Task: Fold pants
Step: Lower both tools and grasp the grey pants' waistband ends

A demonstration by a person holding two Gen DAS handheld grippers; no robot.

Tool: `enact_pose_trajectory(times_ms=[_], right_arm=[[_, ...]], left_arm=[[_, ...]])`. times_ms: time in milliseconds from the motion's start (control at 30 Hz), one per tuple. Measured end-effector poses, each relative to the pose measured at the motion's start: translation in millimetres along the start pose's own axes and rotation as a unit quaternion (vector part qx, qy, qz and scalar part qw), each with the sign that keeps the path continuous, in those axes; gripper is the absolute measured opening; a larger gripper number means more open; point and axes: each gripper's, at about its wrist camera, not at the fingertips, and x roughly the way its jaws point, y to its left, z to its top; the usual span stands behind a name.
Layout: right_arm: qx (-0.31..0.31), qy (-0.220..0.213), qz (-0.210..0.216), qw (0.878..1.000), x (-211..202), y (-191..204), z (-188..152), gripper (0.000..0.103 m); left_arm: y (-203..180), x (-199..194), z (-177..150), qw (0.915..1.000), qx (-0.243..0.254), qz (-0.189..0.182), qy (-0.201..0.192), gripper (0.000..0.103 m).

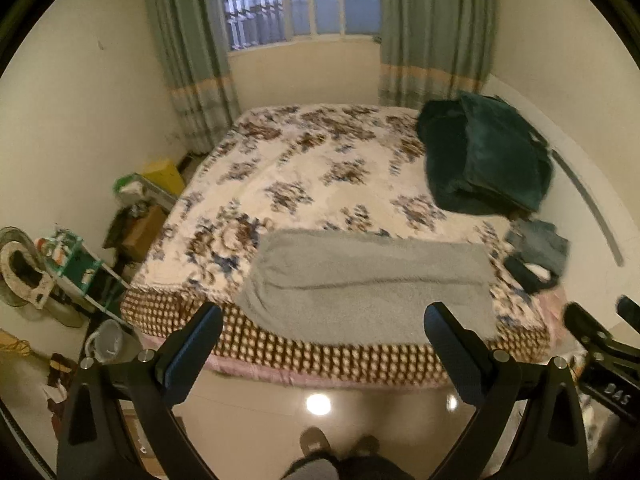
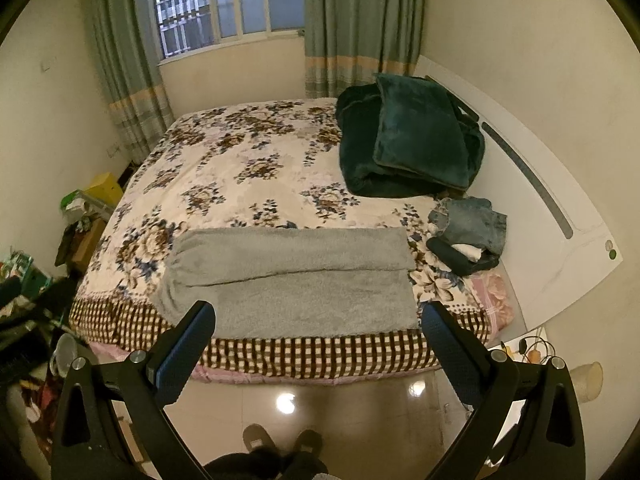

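Note:
Grey fleece pants [image 1: 368, 284] lie flat along the near edge of the bed, legs side by side, waistband to the left; they also show in the right wrist view [image 2: 292, 280]. My left gripper [image 1: 323, 320] is open and empty, held back from the bed above the floor. My right gripper [image 2: 318, 318] is open and empty, also in front of the bed edge. The right gripper shows at the right edge of the left wrist view [image 1: 600, 344].
The bed [image 2: 248, 168] has a floral cover with a checked border. A dark green blanket [image 2: 408, 140] lies at its far right; a small pile of jeans and dark clothes [image 2: 468, 236] sits right of the pants. Clutter [image 1: 80, 264] fills the floor on the left. My feet [image 2: 280, 444] stand on the tiles.

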Motion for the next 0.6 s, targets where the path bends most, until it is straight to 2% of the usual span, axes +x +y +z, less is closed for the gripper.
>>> enact_pose_trajectory(times_ms=[100, 200, 367, 500, 567, 600], right_arm=[[0.014, 0.006, -0.012, 1.000, 37, -14, 13, 0.103], [0.029, 0.017, -0.024, 0.999, 86, -27, 35, 0.103], [0.062, 0.060, -0.031, 0.996, 178, -44, 70, 0.103], [0.102, 0.104, -0.056, 0.988, 283, -61, 103, 0.103], [0.129, 0.132, -0.053, 0.981, 336, -70, 116, 0.103], [0.145, 0.152, -0.058, 0.976, 380, -73, 128, 0.103]], left_arm=[[-2, 32, 14, 0.9992, -0.013, 0.038, -0.010, 0.103], [-2, 73, 28, 0.9978, -0.026, 0.060, 0.000, 0.103], [-12, 170, 55, 0.9951, -0.026, 0.071, 0.064, 0.103], [-18, 272, 82, 0.9887, -0.032, 0.075, 0.125, 0.103], [-18, 322, 95, 0.9841, -0.040, 0.079, 0.154, 0.103], [-18, 356, 102, 0.9809, -0.047, 0.079, 0.172, 0.103]])
